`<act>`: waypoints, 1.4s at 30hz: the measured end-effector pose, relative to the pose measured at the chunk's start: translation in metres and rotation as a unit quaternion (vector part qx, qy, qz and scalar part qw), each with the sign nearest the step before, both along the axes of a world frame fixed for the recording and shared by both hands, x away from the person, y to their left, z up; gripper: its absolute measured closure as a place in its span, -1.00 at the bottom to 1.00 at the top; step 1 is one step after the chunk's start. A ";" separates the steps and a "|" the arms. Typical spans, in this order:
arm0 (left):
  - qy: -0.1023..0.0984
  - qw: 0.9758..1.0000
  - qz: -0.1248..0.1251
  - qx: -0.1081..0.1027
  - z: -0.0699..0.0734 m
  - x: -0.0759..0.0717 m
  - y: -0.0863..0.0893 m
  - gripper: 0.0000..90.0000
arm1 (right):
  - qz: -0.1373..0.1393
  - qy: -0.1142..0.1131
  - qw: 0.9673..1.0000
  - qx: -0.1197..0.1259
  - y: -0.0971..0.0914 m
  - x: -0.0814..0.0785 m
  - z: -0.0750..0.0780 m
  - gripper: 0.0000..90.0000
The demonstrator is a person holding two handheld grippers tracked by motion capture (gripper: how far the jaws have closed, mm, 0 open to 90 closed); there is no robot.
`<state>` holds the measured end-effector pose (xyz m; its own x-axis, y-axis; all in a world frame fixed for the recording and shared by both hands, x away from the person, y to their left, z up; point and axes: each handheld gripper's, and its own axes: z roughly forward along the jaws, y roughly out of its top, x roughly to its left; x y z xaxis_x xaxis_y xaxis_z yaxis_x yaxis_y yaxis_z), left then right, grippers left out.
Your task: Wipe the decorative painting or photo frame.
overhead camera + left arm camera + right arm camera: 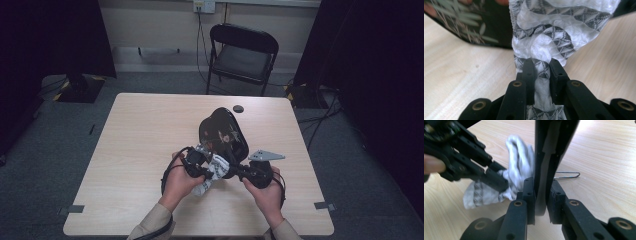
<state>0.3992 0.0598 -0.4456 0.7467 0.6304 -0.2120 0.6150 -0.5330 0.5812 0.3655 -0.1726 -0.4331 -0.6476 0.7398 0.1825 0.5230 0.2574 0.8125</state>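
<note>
High view, items by size. Table (140, 150): pale wood laminate, bearing all the work. Folding chair (243, 52): black, beyond the far edge. Tray (223, 132): black lacquer with a leaf-and-flower pattern, tilted up on its near edge at the table's centre, long axis running away from the person. Right gripper (540, 190): jaws closed on the tray's near rim, holding it up on edge. Cloth (549, 37): white with a grey geometric weave, bunched, touching the tray's patterned face at its near left. Left gripper (541, 66): jaws clamped tight on a fold of the cloth, just left of the tray and the nearer of the two to that face. Small dark disc (238, 108): possibly a cap, by the far edge. Wire loop (567, 175): thin metal, lying flat behind the tray.
</note>
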 end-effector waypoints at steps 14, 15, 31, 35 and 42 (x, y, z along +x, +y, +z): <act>0.016 1.000 0.004 0.005 -0.016 -0.005 0.004 0.72 | 0.002 -0.001 1.000 0.004 -0.002 -0.001 0.001 0.69; 0.014 1.000 0.002 0.003 -0.013 -0.006 0.005 0.72 | 0.002 -0.002 1.000 0.004 -0.003 -0.002 0.002 0.69; -0.097 0.994 -0.016 -0.044 0.113 -0.002 0.002 0.72 | 0.001 -0.001 1.000 0.010 -0.016 -0.016 0.008 0.75; -0.095 0.995 -0.019 -0.027 0.115 0.002 -0.006 0.72 | 0.004 -0.001 1.000 0.009 -0.016 -0.016 0.007 0.75; -0.074 0.997 -0.026 -0.018 0.088 0.000 -0.010 0.72 | 0.005 0.001 1.000 0.011 -0.017 -0.015 0.007 0.75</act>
<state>0.3994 0.0500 -0.3579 0.8036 0.5834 -0.1181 0.4922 -0.5397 0.6830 0.3502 -0.1892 -0.4261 -0.6543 0.7295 0.1995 0.5222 0.2451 0.8169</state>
